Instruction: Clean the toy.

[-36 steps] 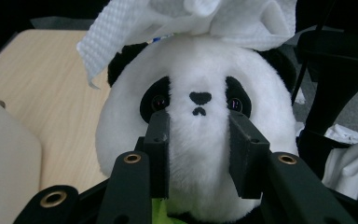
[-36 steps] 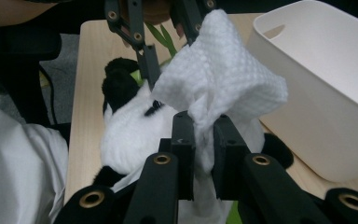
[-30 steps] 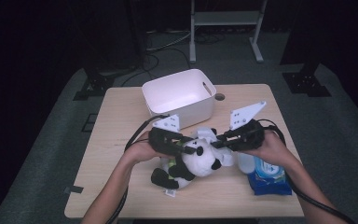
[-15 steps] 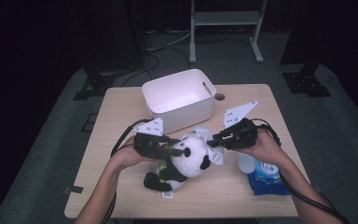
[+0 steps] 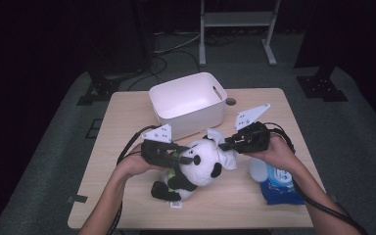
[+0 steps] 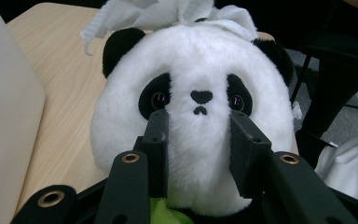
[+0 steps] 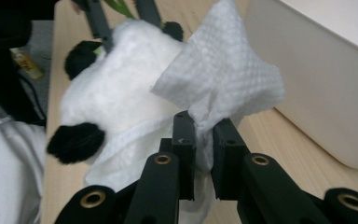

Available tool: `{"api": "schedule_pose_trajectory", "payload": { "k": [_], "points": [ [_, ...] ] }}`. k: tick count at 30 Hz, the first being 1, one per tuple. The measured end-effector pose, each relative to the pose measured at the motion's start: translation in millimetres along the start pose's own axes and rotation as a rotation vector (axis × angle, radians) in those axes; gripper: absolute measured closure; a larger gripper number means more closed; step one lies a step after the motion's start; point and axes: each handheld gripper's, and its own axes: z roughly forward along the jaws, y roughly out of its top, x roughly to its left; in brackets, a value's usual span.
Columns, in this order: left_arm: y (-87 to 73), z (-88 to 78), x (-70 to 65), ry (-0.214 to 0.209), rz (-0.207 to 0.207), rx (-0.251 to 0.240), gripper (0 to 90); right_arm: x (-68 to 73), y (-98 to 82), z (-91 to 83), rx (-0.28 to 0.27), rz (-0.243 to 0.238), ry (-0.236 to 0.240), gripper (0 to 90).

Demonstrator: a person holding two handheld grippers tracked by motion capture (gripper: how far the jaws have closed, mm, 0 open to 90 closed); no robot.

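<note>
Wiping in progress: left gripper [image 6: 200, 154] fingers clamp the panda [image 5: 203, 164]; right gripper [image 7: 204, 140] fingers pinch the wipe [image 7: 219, 79] against its head; bin [image 5: 188, 100] unused.

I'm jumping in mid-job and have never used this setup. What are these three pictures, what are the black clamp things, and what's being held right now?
A person holds a two-jaw gripper in each hand. The overhead picture looks down on the wooden table; the other two come from cameras riding on each gripper. The left gripper squeezes the plush panda just below its face. The right gripper pinches a white wipe against the back of the panda's head. Also on the table: a white bin and a blue wipes pack.
</note>
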Motion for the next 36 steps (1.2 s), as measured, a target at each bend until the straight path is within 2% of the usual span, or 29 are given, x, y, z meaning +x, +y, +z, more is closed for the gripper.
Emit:
{"api": "schedule_pose_trajectory", "payload": {
  "k": [2,7,8,10,15,16,18,23,26,31,34,36],
  "points": [
    [-0.6,-0.9,0.5,-0.001,-0.002,0.001,62.3,1.4,-0.4,-0.8,-0.012,-0.005,0.032,80.6],
    [-1.5,-1.8,0.3,-0.001,-0.003,0.001,61.8,9.7,-1.0,-0.9,-0.026,-0.035,0.164,79.3],
    [-1.5,-1.7,0.0,0.0,-0.001,0.002,61.8,11.0,-0.9,-0.2,-0.025,-0.041,0.168,79.3],
    [-1.7,-1.6,-0.1,0.001,-0.004,0.002,61.8,9.9,-0.2,0.4,-0.025,-0.034,0.153,79.8],
    [-2.3,-1.8,1.6,-0.001,-0.012,-0.002,61.7,2.9,1.1,-0.4,-0.017,-0.004,0.051,79.8],
    [-2.3,-2.0,2.4,0.0,-0.012,-0.001,61.6,2.8,1.0,-0.7,-0.015,-0.001,0.048,79.8],
    [-2.3,-2.0,3.5,0.002,-0.016,-0.001,61.5,3.1,-0.4,-1.2,-0.014,-0.007,0.058,79.8],
    [-0.8,-0.5,2.4,-0.002,-0.008,0.009,61.3,11.2,-3.4,-1.9,0.002,-0.04,0.139,79.8],
    [-0.1,0.0,2.0,-0.004,-0.003,0.012,61.3,10.2,-2.8,-2.7,0.002,-0.045,0.109,80.6],
    [-0.1,0.2,2.2,-0.008,-0.002,0.01,61.1,3.4,-2.6,-3.4,-0.001,-0.018,0.034,81.1],
    [-0.1,1.4,3.2,-0.009,-0.011,0.008,60.8,4.3,-3.8,-2.6,-0.001,-0.008,0.055,81.1],
    [0.7,2.8,3.7,-0.01,-0.008,0.013,60.6,7.8,-4.5,-1.8,-0.008,-0.031,0.107,81.0]
  ]
}}
